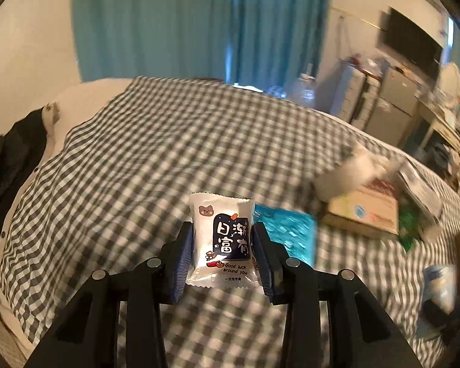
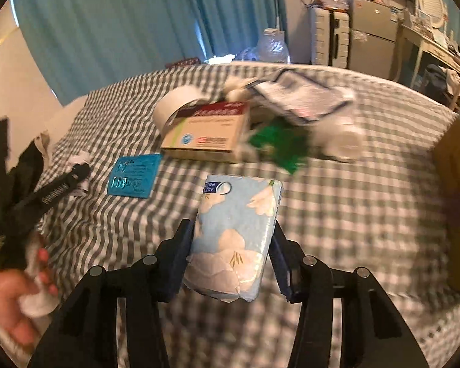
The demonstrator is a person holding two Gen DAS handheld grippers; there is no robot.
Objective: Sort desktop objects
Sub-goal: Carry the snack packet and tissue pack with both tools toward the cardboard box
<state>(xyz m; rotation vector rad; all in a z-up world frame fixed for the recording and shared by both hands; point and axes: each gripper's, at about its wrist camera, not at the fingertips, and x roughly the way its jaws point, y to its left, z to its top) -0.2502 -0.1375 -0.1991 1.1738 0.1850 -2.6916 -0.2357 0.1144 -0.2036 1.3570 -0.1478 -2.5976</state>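
My left gripper (image 1: 223,245) is shut on a small white sachet (image 1: 222,236) with a dark blue label, held above the checked cloth (image 1: 138,159). My right gripper (image 2: 233,245) is shut on a light blue tissue pack (image 2: 236,233) with flower print, held above the cloth. A teal flat packet (image 2: 135,176) lies on the cloth to the left; it also shows in the left wrist view (image 1: 291,233). A cardboard medicine box (image 2: 208,128) lies behind it, next to a white tape roll (image 2: 174,104).
A green wrapper (image 2: 279,144), a clear cup (image 2: 343,141) and a blue-edged white pouch (image 2: 303,95) lie in a pile at the back right. The left gripper and the person's hand (image 2: 18,300) show at the left edge. Teal curtains and cabinets stand behind.
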